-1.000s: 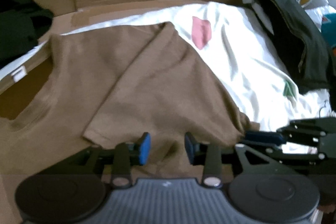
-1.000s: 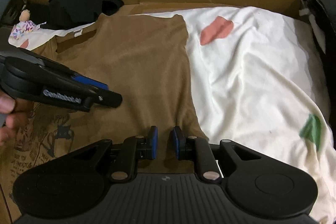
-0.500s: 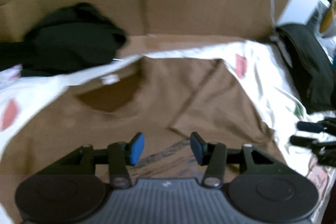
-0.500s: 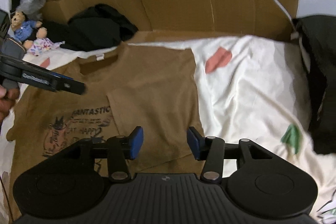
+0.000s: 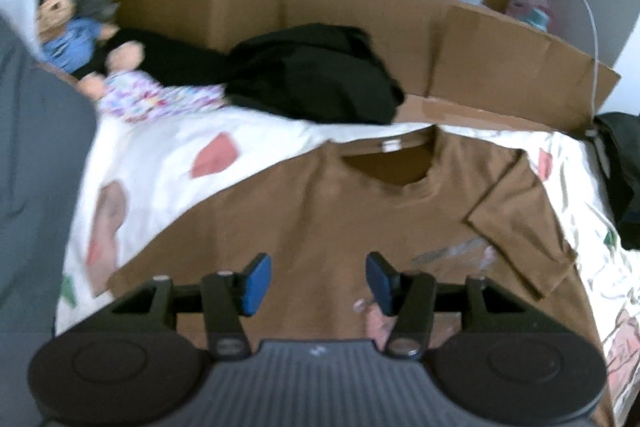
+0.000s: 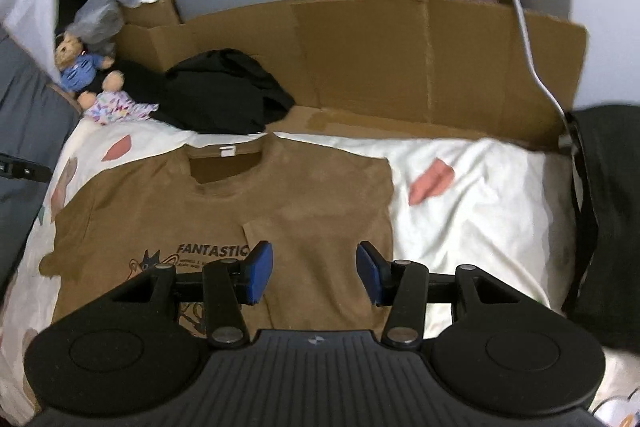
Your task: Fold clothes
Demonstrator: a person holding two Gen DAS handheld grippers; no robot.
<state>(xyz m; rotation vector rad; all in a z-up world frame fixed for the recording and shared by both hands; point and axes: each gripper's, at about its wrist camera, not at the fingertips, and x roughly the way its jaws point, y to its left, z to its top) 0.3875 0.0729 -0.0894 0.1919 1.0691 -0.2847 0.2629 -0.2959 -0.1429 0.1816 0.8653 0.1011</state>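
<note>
I have the brown T-shirt (image 6: 224, 219) flat on the bed sheet (image 6: 480, 211), its right sleeve side already folded in. Both jaws have just opened: left hand-held gripper (image 5: 316, 283) and right hand-held gripper (image 6: 316, 273) hang spread and empty above it. Next, I judge, the left sleeve (image 6: 68, 227) needs pinching and folding inward.

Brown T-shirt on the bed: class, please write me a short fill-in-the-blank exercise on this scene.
1. The brown T-shirt lies on a ____ sheet.
2. The word printed on its front is ____.
3. One sleeve is folded ____ the shirt's body.
4. Behind the collar lies a heap of ____ clothing.

Missing words: white; FANTASTIC; over; black
</note>
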